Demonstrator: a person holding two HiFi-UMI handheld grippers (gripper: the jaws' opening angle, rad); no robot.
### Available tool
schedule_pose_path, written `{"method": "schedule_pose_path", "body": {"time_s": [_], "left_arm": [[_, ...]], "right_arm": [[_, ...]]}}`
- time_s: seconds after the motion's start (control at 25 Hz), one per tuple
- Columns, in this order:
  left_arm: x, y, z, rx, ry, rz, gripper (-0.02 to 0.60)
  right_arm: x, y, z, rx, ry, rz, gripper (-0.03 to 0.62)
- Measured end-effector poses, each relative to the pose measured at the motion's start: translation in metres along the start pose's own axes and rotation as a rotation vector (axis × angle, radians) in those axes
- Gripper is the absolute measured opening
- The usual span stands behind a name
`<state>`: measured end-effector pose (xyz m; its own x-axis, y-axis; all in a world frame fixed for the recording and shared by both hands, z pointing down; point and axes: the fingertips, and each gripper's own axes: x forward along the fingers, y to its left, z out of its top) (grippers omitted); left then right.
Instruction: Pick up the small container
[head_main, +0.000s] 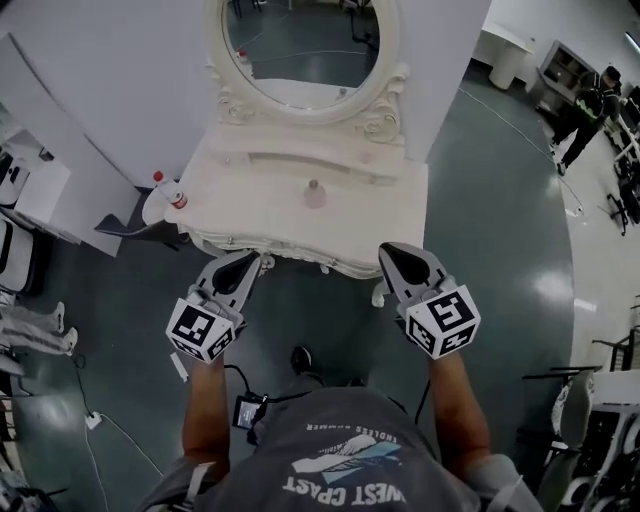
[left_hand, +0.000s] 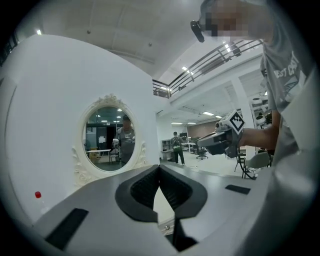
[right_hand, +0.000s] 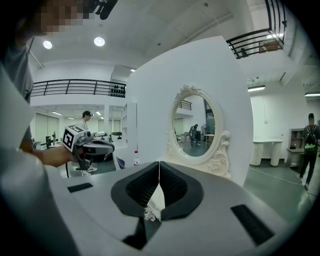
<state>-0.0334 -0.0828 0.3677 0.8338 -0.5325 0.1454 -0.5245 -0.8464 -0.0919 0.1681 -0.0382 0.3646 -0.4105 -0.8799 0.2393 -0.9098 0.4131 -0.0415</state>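
**Head view with both gripper views.** A person stood facing a white dressing table (head_main: 300, 258) and held one gripper in each hand.

- **Small container:** The small container (head_main: 314, 193), pale pink with a narrower top, stood upright near the middle of the worktop (head_main: 250, 205). It was just in front of the carved base of the oval mirror (head_main: 300, 45). Neither gripper touched it.
- **Gripper positions:** The left gripper (head_main: 252, 262) was held at the left part of the worktop's front edge. The right gripper (head_main: 388, 250) was held at the right part. Both pointed toward the mirror and were well apart from each other, and the container lay ahead, between their lines.
- **Fingers:** The left gripper's fingers (left_hand: 145, 192) were closed tip against tip, with nothing between them. The right gripper's fingers (right_hand: 145, 189) were closed in the same way and held nothing.
- **Marker cubes:** Each gripper carried a marker cube (head_main: 203, 330) at the end nearer the person's wrist.
- **Left gripper view:** The mirror (left_hand: 107, 137) appeared to the left of the fingers and the right gripper (left_hand: 200, 142) to the right.
- **Right gripper view:** The mirror (right_hand: 197, 125) appeared to the right of the fingers and the left gripper (right_hand: 111, 147) to the left.
- **Surroundings:** A clear bottle (head_main: 172, 192) with a red cap stood just beside the table's left end; what it rested on could not be made out. The table stood on a dark, glossy floor (head_main: 500, 250).
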Motion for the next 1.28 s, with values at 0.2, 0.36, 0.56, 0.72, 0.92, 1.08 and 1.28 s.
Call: {"method": "schedule_pose_path", "body": {"time_s": [0.2, 0.36, 0.56, 0.72, 0.92, 1.08, 1.28], "left_arm": [[0.019, 0.025, -0.003, -0.003, 0.001, -0.058, 0.017], [0.031, 0.041, -0.006, -0.002, -0.001, -0.102, 0.017], [0.039, 0.065, -0.005, -0.002, -0.010, -0.138, 0.017], [0.039, 0.084, -0.009, -0.008, -0.021, -0.162, 0.017], [0.036, 0.107, -0.016, -0.017, -0.038, -0.168, 0.017], [0.029, 0.125, -0.020, -0.031, -0.048, -0.145, 0.017], [0.023, 0.146, -0.025, -0.035, -0.044, -0.094, 0.017]], "right_arm": [[0.018, -0.008, 0.003, 0.013, 0.012, -0.055, 0.026], [0.030, -0.013, 0.005, 0.023, 0.017, -0.095, 0.026], [0.047, -0.015, 0.009, 0.026, 0.028, -0.137, 0.026], [0.061, -0.016, 0.013, 0.026, 0.032, -0.176, 0.026], [0.079, -0.015, 0.015, 0.006, 0.047, -0.202, 0.026], [0.097, -0.012, 0.014, -0.006, 0.066, -0.191, 0.026], [0.123, -0.017, 0.014, -0.018, 0.070, -0.156, 0.027]]}}
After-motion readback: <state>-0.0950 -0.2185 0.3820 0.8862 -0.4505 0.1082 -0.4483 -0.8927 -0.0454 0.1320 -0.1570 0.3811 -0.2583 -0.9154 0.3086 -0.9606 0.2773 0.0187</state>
